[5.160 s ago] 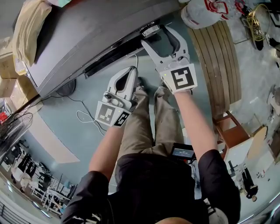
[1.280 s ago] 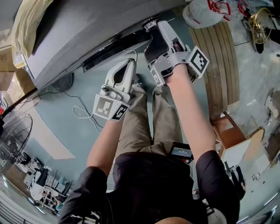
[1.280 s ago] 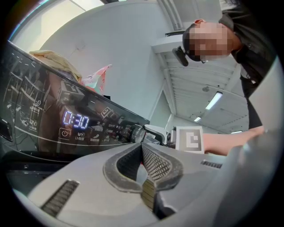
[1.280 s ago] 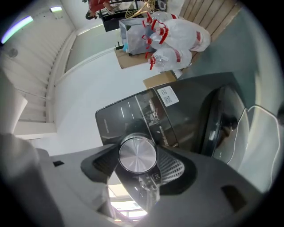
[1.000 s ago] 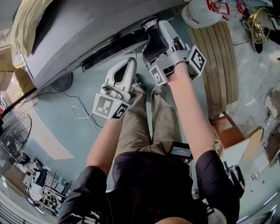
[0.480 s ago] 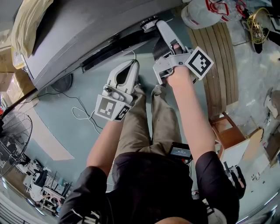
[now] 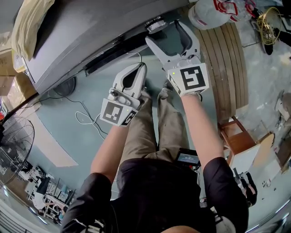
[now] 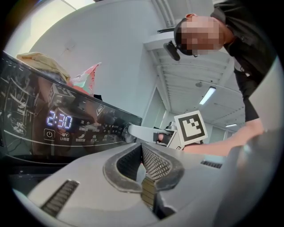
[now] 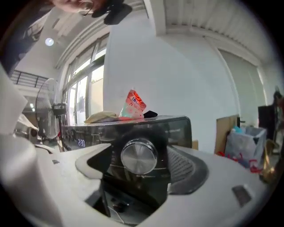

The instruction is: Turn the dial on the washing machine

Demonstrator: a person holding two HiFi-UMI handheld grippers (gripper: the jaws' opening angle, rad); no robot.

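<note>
dial (image 9: 139,156) stands free inside the right claw (image 9: 143,168), whose jaws have just been opening.

In the head view the grey washing machine (image 7: 91,32) runs off the top edge, and its front panel is seen edge-on, so nothing on it can be read; the round silver dial (image 7: 156,25) shows only its rim, its face turned away. The beige cloth (image 7: 28,27) on the far left of the lid and the white plastic bag (image 7: 211,13) at far right are both cut by the top edge, the black standing fan (image 7: 16,139) by the left edge. In the left gripper view the small white legends (image 8: 95,133) right of the lit display are too small to read. The right gripper view is smeared: the print round the dial, the blue digits (image 9: 81,142) and the lettering on the pink-and-white packet (image 9: 134,104) cannot be made out
</note>
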